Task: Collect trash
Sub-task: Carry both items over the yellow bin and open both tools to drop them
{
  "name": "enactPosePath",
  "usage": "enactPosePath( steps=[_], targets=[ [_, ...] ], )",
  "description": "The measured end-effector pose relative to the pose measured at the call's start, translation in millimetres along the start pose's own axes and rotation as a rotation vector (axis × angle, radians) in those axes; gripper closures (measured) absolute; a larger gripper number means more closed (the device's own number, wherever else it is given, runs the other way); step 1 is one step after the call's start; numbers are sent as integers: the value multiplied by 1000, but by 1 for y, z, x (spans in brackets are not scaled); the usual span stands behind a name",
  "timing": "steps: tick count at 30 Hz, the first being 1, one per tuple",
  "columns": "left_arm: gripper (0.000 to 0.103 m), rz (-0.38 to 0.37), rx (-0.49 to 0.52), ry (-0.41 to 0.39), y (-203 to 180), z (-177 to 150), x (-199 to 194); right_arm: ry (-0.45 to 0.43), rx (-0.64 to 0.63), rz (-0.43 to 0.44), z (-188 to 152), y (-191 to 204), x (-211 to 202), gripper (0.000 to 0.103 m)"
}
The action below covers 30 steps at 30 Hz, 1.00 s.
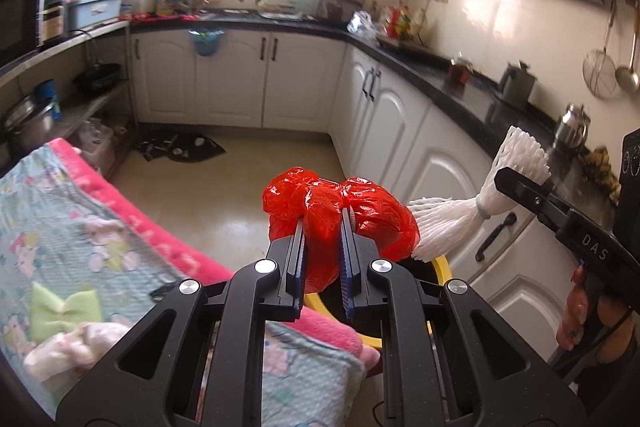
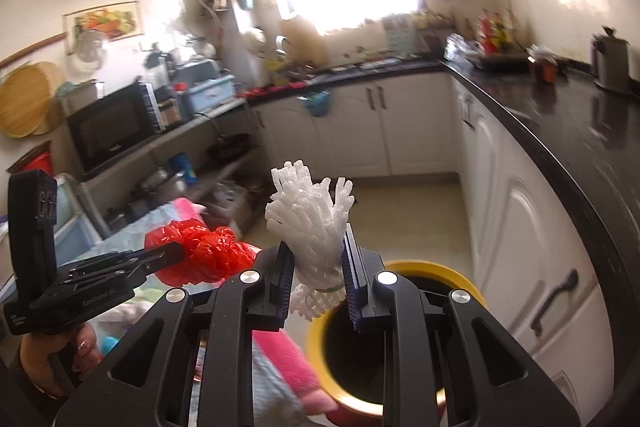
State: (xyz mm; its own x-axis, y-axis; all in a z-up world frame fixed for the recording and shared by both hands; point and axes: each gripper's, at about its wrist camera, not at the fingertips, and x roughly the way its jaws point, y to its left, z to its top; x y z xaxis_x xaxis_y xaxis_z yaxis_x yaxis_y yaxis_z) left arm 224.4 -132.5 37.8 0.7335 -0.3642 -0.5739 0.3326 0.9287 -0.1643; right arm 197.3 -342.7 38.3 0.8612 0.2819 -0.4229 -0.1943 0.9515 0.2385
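My left gripper (image 1: 323,233) is shut on a crumpled red plastic bag (image 1: 320,203), which bulges out on both sides of the pads. In the right wrist view the same red plastic bag (image 2: 200,251) hangs at the left, held by the left gripper (image 2: 176,253). My right gripper (image 2: 316,259) is shut on a white foam fruit net (image 2: 312,223); the foam fruit net (image 1: 480,203) also shows beside the red bag, clamped by the right gripper (image 1: 500,181). A yellow-rimmed bin (image 2: 436,271) stands open right below both grippers; the bin (image 1: 442,267) is mostly hidden behind the left gripper.
A table under a pink-edged patterned cloth (image 1: 80,227) stands at the left, carrying a green scrap (image 1: 64,311) and a pale plastic bag (image 1: 68,347). White cabinets (image 1: 400,131) under a black counter (image 2: 580,131) run along the right and back. A person's hand (image 2: 80,347) grips the left handle.
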Motion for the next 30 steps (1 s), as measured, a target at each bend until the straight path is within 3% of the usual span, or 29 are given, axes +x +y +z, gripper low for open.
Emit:
enactPosePath(
  steps=[8, 15, 19, 30],
  targets=[
    [94, -31, 48, 135, -27, -16, 73, 103, 54, -116, -41, -46, 35, 80],
    [93, -54, 83, 229, -41, -34, 120, 180, 68, -158, -65, -68, 66, 79],
    [90, -53, 75, 271, -41, -42, 137, 209, 85, -174, -72, -79, 77, 73],
    [39, -16, 46, 273, -24, -45, 137, 216, 130, -197, -74, -89, 81, 44]
  ],
)
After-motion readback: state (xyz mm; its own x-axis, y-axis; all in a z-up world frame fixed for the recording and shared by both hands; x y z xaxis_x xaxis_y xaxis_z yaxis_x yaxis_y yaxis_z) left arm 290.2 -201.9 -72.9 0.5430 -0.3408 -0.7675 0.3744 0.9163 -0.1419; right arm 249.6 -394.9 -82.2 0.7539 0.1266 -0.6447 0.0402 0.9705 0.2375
